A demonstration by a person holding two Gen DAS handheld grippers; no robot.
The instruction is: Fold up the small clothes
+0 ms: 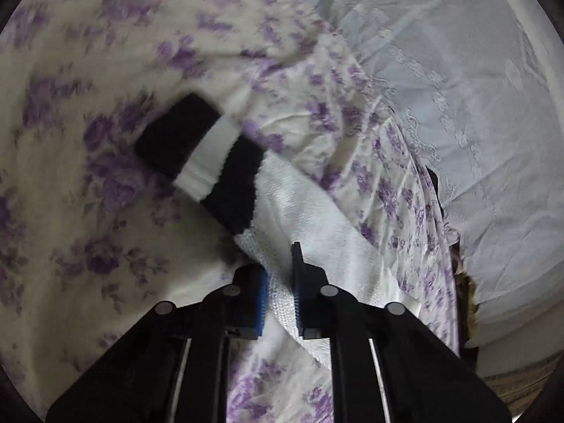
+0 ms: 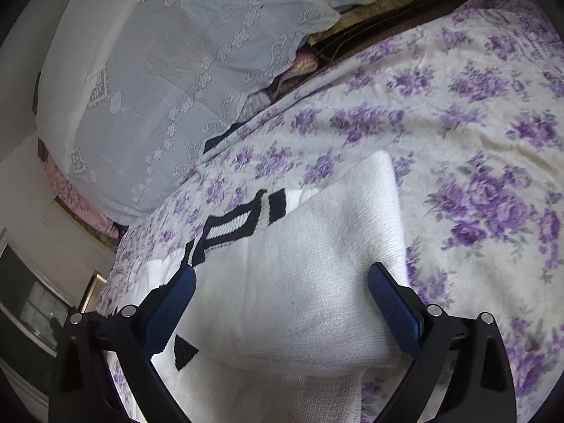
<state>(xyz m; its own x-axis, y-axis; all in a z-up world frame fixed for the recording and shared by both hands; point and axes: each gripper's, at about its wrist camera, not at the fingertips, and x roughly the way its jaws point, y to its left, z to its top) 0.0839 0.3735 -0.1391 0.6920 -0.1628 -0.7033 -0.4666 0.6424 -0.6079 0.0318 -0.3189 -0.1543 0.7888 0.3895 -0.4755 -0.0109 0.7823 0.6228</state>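
Left gripper (image 1: 280,282) is clamped on the white knit sweater (image 2: 299,282), its black-striped sleeve (image 1: 201,155) hanging blurred above the floral bedspread (image 2: 458,134). Right gripper (image 2: 282,289) hovers spread wide over the sweater's folded body.

White knit sweater (image 2: 299,282) with black stripes lies on a cream bedspread (image 2: 458,123) patterned with purple roses.

Bed w/ cream sheet (image 2: 458,134), purple rose print, wrinkled in places. White knit sweater (image 2: 299,282) w/ black stripes lies flat on it, partly folded over itself; black/white striped sleeve cuff (image 1: 201,155) is out over the sheet, blurred in left wrist view, can't tell if touching. Pale lace-trim cover (image 2: 158,70) over a bulky shape at the sheet's edge.
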